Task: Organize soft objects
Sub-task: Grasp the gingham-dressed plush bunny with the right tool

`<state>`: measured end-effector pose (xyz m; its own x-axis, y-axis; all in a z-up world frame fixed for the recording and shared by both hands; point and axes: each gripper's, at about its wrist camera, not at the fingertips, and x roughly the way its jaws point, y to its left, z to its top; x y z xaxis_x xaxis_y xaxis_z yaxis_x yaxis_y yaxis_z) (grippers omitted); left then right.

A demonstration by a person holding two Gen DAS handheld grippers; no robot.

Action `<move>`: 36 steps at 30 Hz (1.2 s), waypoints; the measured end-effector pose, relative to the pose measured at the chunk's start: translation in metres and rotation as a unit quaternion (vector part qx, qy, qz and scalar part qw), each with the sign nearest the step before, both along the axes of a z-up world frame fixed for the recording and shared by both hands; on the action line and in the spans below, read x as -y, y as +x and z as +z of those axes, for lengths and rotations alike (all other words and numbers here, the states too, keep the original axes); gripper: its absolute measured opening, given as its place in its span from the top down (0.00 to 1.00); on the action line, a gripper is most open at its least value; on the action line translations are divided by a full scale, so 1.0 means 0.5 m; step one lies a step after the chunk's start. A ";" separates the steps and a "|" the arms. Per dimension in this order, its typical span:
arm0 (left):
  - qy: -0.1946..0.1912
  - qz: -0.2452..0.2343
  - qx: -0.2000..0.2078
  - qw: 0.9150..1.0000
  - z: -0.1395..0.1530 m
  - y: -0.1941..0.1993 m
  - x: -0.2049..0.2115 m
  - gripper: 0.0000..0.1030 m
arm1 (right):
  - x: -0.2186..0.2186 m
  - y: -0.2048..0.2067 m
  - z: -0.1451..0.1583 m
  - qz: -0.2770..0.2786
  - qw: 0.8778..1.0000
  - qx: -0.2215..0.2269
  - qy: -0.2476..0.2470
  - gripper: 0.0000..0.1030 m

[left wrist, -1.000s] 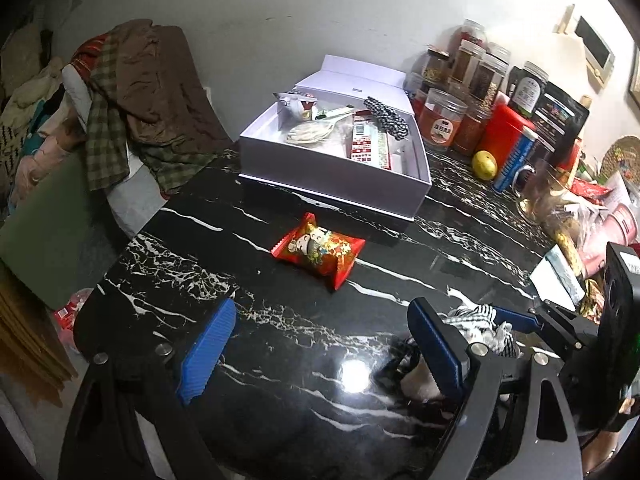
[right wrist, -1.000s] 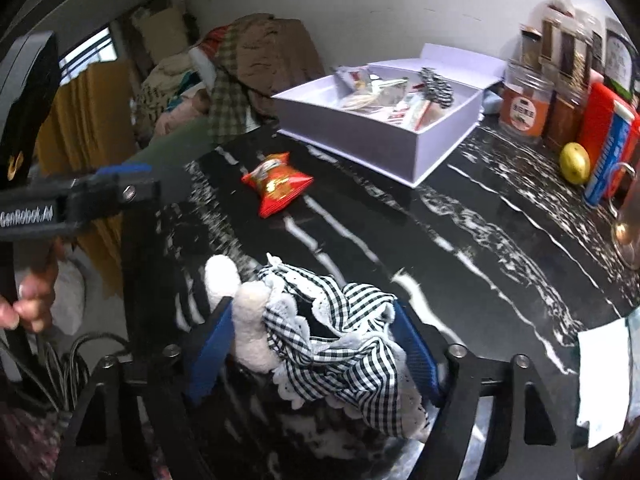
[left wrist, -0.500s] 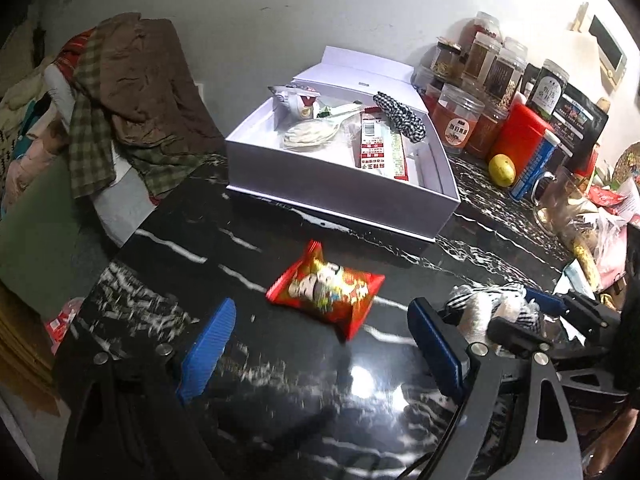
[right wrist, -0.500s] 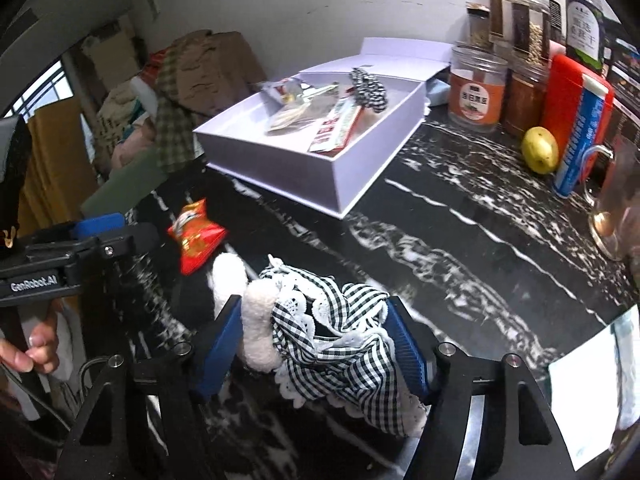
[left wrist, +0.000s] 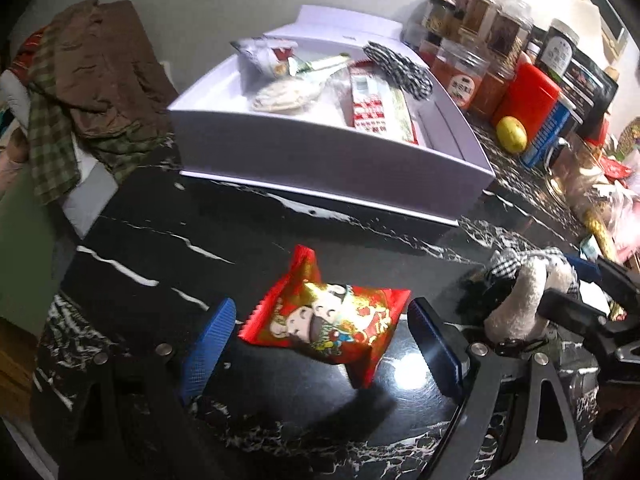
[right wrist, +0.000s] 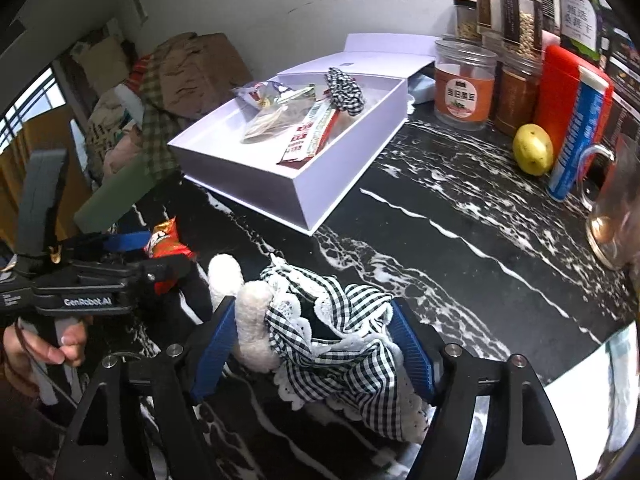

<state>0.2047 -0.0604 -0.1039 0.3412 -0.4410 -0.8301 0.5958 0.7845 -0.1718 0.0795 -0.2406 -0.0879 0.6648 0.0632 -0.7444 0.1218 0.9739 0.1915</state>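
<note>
A red snack packet (left wrist: pixel 328 328) lies on the black marble table (left wrist: pixel 160 240), between the blue fingers of my left gripper (left wrist: pixel 320 344). That gripper is open and its pads stand just clear of the packet. My right gripper (right wrist: pixel 312 344) holds a white plush toy in a black-and-white checked dress (right wrist: pixel 332 336); fabric and plush fill the gap against both pads while its jaws are opening. The toy (left wrist: pixel 520 300) also shows at the right of the left wrist view. Beyond stands an open white box (left wrist: pixel 320 160) with snack packets and a checked scrunchie (left wrist: pixel 400 68) in it.
Jars (right wrist: pixel 464 84), a red canister (right wrist: pixel 560 92), a lemon (right wrist: pixel 532 148) and a glass mug (right wrist: pixel 612 216) line the table's right side. A heap of clothes (left wrist: pixel 92 92) lies off the left edge. A hand (right wrist: pixel 44 348) holds the left gripper's handle.
My left gripper came forward and down, so the red packet now sits between its fingers. The right gripper carried the toy closer to the white box, and its jaws look slightly wider.
</note>
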 end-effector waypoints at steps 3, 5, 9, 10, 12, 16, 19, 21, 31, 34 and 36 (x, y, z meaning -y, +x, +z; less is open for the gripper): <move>0.007 -0.008 0.017 1.000 -0.002 -0.008 0.008 0.14 | 0.002 0.001 -0.001 0.010 1.000 0.000 0.002 0.22; 0.008 -0.010 0.025 1.000 -0.004 -0.011 0.013 0.16 | 0.000 0.001 -0.003 0.025 1.000 -0.001 0.001 0.18; 0.013 -0.015 0.044 0.999 0.000 -0.022 0.016 0.36 | -0.007 -0.003 -0.006 0.048 0.999 -0.005 -0.015 0.14; 0.010 -0.015 0.045 0.999 0.001 -0.025 0.015 0.37 | -0.010 -0.005 -0.007 0.051 0.999 -0.005 -0.018 0.13; 0.008 -0.017 0.046 0.999 0.001 -0.030 0.015 0.39 | -0.015 -0.009 -0.010 0.057 0.998 -0.004 -0.029 0.13; 0.004 -0.020 0.039 0.999 0.004 -0.047 0.015 0.40 | -0.024 -0.015 -0.013 0.058 0.997 -0.005 -0.044 0.13; 0.003 -0.022 0.036 0.999 0.007 -0.065 0.014 0.40 | -0.028 -0.022 -0.015 0.051 0.997 -0.010 -0.052 0.15; -0.002 -0.024 0.035 0.999 0.012 -0.080 0.008 0.40 | -0.026 -0.028 -0.014 0.044 0.998 -0.012 -0.051 0.18; -0.010 -0.024 0.025 0.999 0.021 -0.142 -0.020 0.40 | -0.026 -0.089 -0.008 0.003 1.000 -0.021 -0.019 0.33; -0.011 -0.026 0.024 0.999 0.022 -0.157 -0.026 0.40 | -0.042 -0.112 -0.008 0.010 1.000 -0.020 -0.010 0.33; -0.009 -0.028 0.023 0.999 0.022 -0.165 -0.027 0.40 | -0.054 -0.126 -0.008 0.017 1.000 -0.020 -0.001 0.33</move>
